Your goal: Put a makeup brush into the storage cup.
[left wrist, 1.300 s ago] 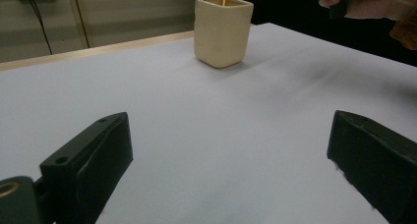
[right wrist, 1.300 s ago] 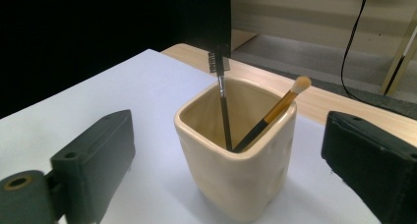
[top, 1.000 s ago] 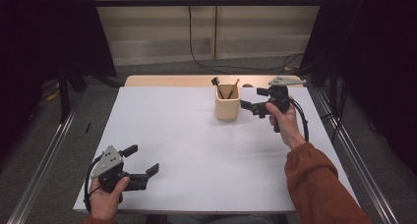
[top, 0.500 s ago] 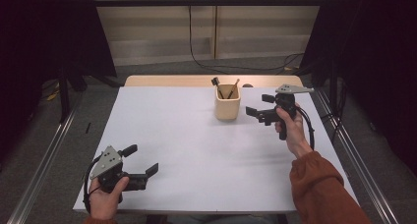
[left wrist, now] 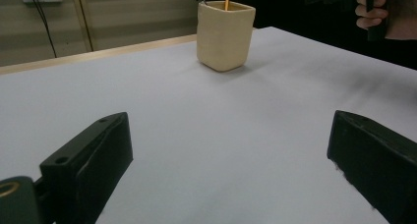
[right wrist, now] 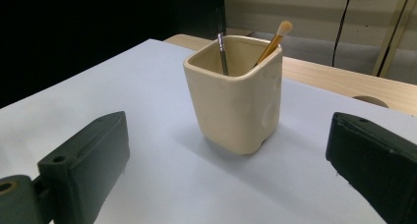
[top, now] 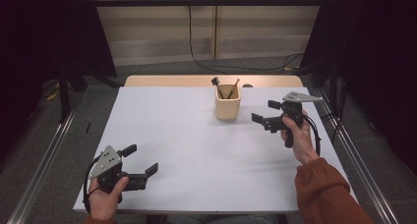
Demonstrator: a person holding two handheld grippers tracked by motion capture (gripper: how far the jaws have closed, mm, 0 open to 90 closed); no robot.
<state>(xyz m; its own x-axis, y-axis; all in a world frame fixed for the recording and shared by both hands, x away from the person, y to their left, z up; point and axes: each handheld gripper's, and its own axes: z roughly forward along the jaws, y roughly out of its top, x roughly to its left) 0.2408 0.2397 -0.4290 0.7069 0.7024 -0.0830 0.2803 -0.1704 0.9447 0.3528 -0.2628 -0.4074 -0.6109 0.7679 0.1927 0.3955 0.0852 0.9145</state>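
Note:
A cream square cup [top: 227,107] stands upright at the back centre of the white table top [top: 196,145]. It holds two brushes, a dark-headed brush [top: 215,81] and a wooden-handled brush [top: 235,87]. My right gripper [top: 265,112] hovers just right of the cup, open and empty, jaws pointing at it. In the right gripper view the cup [right wrist: 236,101] sits between and beyond my open right gripper [right wrist: 226,170]. My left gripper [top: 141,160] rests open near the front left corner. In the left gripper view the cup [left wrist: 225,35] is far ahead of my left gripper [left wrist: 231,170].
A wooden table edge [top: 167,80] shows behind the white cover. Metal rails [top: 361,175] run along the floor on both sides, and cables [top: 206,64] lie on the floor behind the table. The person's orange sleeve [top: 327,194] comes in at the bottom right.
My right gripper has drawn back from the cup, moving right and toward the person, still open. The left gripper has stayed where it was.

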